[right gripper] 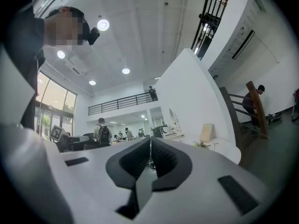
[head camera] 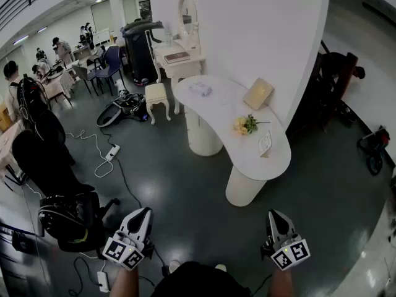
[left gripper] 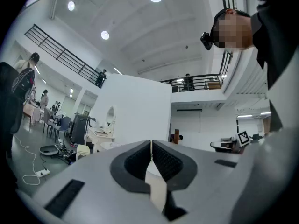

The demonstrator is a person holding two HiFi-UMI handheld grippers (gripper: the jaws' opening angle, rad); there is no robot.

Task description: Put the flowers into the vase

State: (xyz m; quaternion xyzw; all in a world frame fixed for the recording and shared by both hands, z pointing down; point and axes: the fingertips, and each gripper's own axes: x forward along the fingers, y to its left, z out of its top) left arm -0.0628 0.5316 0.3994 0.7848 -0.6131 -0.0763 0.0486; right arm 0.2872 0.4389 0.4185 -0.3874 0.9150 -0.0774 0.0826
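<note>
A small bunch of yellow flowers [head camera: 245, 125] lies on the white curved table [head camera: 226, 113], well ahead of both grippers. In the right gripper view the flowers [right gripper: 202, 144] appear small on the table's top, right of the jaws. My left gripper [head camera: 143, 214] and right gripper [head camera: 276, 216] are held low near my body, pointing level over the dark floor, far from the table. Both pairs of jaws are shut with nothing between them, as seen for the left gripper [left gripper: 151, 146] and the right gripper [right gripper: 150, 143]. I cannot make out a vase.
On the table also lie a beige box [head camera: 258, 93], a white crumpled item [head camera: 200, 89] and a small card [head camera: 265, 143]. A white partition wall [head camera: 247, 30] rises behind it. A dressing table [head camera: 179, 57], stool [head camera: 156, 95], floor cables [head camera: 111, 153] and black chair [head camera: 65, 218] stand left.
</note>
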